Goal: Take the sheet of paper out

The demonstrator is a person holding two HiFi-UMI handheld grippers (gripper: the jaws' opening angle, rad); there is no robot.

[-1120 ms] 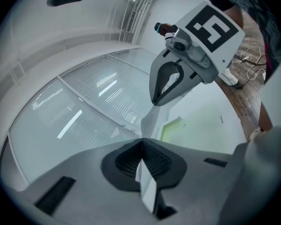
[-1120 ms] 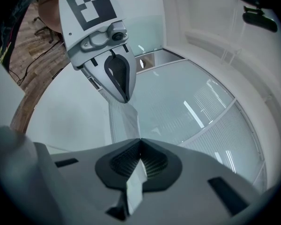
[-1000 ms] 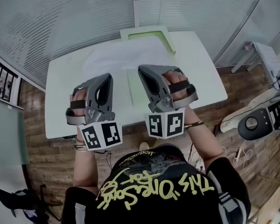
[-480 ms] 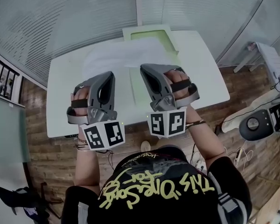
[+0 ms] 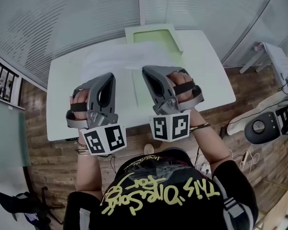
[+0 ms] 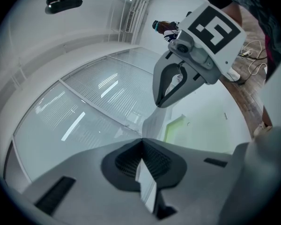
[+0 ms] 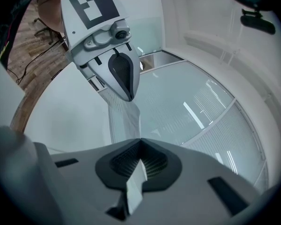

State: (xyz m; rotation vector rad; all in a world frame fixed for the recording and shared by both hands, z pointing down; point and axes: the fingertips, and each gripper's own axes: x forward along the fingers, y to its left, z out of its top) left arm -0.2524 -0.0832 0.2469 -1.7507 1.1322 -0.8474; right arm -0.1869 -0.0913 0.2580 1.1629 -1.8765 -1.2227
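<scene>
Looking steeply down on a white table set against a glass wall with blinds. Two hand-held grippers side by side in the middle of the frame, marker cubes toward the bottom, noses toward the top.

Left gripper: clenched, with a thin white edge of the sheet of paper pinched between the ribbed pads. Right gripper: likewise clamped tight on the same sheet, a white strip caught between its pads. From each gripper's own view, paper running from the closed jaws across to the other gripper, so one sheet shared between both.

In the head view, the sheet spreading away from both noses toward the top of the frame, pale and slightly blurred, apparently lifted off the table. Long axis lying left to right across the frame, both grips on the edge nearest the bottom, left grip toward the sheet's left part, right grip nearer its middle.

Green folder lying at the top centre of the table, just beyond the sheet's far right corner. Right gripper the closer of the two to it. Impossible to tell whether that far corner sits inside the folder or merely over it.

Probably calls for drawing both grippers together toward the bottom of the frame, away from the folder, kept level with each other to avoid tearing or skewing the sheet.
</scene>
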